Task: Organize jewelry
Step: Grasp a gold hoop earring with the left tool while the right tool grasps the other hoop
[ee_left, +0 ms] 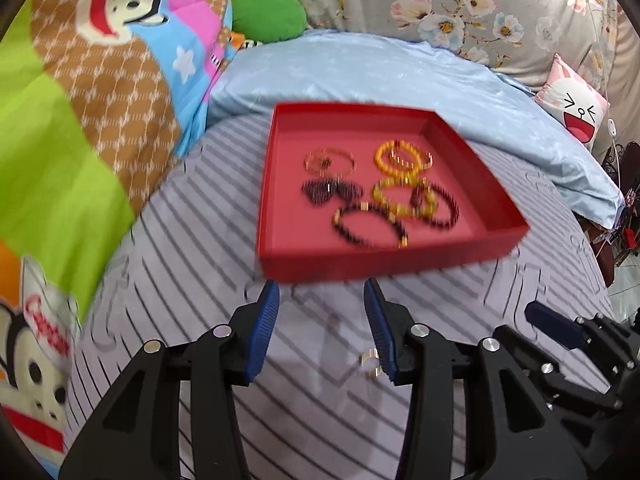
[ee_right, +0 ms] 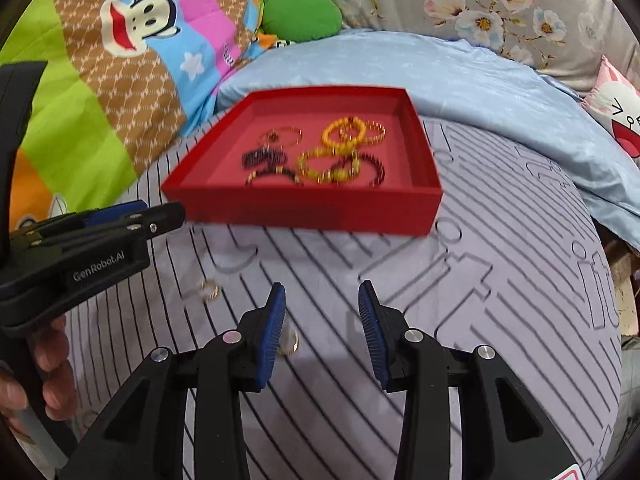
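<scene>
Here, nearest the cameras, both claws are hanging over the striped bedsheet [ee_left: 168, 248] with nothing between their pads; the left gripper [ee_left: 322, 292] is standing partly open, and the right gripper [ee_right: 322, 294] is standing partly open too, neither one holding anything.

Just under them two small gold rings are still lying loose on the sheet; one ring [ee_left: 370, 362] is sitting at about five o'clock from the left claw's tips, just beside its right pad; in the right wrist view another ring [ee_right: 290, 342] is peeking out at about seven o'clock from the right claw's tips, and the first ring [ee_right: 209, 290] is lying at about nine o'clock, near the left claw. Both views are blurred, so finer detail is hard to tell.

Judging from this, the step in hand is picking up a ring; doing it well is calling for centring the pads over one ring, lowering until they are straddling it, and closing gently so that it is not skidding on the soft cloth.

Farther off, at twelve o'clock, the red tray [ee_left: 472, 250] is already holding the bracelets [ee_left: 400, 184]; beyond it the blue quilt [ee_left: 380, 72] is lying against the flowered pillow [ee_left: 460, 4].
</scene>
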`<state>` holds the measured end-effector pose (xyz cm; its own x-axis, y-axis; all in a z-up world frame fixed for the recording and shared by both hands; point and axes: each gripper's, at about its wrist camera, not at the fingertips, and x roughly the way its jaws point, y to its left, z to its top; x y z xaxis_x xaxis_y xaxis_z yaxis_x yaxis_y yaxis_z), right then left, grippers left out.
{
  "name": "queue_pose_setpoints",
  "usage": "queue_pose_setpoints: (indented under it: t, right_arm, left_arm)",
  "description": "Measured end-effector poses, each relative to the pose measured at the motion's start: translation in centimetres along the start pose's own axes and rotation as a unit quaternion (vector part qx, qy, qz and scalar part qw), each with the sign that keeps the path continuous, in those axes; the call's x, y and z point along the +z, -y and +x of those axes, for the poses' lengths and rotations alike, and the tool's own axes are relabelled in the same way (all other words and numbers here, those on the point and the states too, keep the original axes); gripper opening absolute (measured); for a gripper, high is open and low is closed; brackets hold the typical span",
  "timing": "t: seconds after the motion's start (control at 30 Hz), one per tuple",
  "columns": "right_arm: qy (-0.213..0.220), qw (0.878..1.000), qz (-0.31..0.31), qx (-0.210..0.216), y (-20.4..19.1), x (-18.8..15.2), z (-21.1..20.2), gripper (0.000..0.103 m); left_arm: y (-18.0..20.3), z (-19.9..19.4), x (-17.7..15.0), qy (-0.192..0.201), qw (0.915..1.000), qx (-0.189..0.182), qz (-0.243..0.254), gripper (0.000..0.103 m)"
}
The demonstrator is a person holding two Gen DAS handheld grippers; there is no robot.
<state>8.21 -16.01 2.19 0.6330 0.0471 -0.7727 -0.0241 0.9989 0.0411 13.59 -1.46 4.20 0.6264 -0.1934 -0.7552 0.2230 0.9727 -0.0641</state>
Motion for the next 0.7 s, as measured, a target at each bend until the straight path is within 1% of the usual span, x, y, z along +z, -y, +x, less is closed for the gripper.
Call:
queue_pose_setpoints:
  t: [0.13, 0.3, 0.47, 0.57, 0.67, 0.7]
  right_arm:
    - [-0.009, 1.0, -0.006, -0.003, -0.8, -1.9, 0.5, 0.038]
    - [-0.017, 1.0, 0.002, 0.004, -1.3, -3.1, 1.2, 0.038]
    - [-0.016, 1.0, 0.007, 0.006, -1.7, -3.1, 1.7, 0.038]
    - [-0.014, 1.0, 0.003, 0.0, -2.1, -3.1, 2.0, 0.038]
    - [-0.011, 1.0, -0.005, -0.01, -2.4, -3.1, 2.2, 0.035]
    - [-0.01, 1.0, -0.007, -0.013, -2.5, -3.1, 2.2, 0.031]
  left_arm:
    - [0.0, 0.0, -2.4, -0.008, 0.9999, 0.007, -0.002, 0.042]
    - [-0.3, 0.2, -4.8, -0.02, 0.9997, 0.005, -0.013, 0.042]
    - [-0.8, 0.1, -5.5, -0.019, 0.9996, 0.002, -0.023, 0.042]
    - [-0.8, 0.1, -5.6, -0.017, 0.9996, 0.004, -0.021, 0.042]
    - [-0.7, 0.1, -5.7, -0.017, 0.9996, 0.0, -0.022, 0.042]
    - [-0.6, 0.1, -5.8, -0.018, 0.9996, -0.002, -0.022, 0.042]
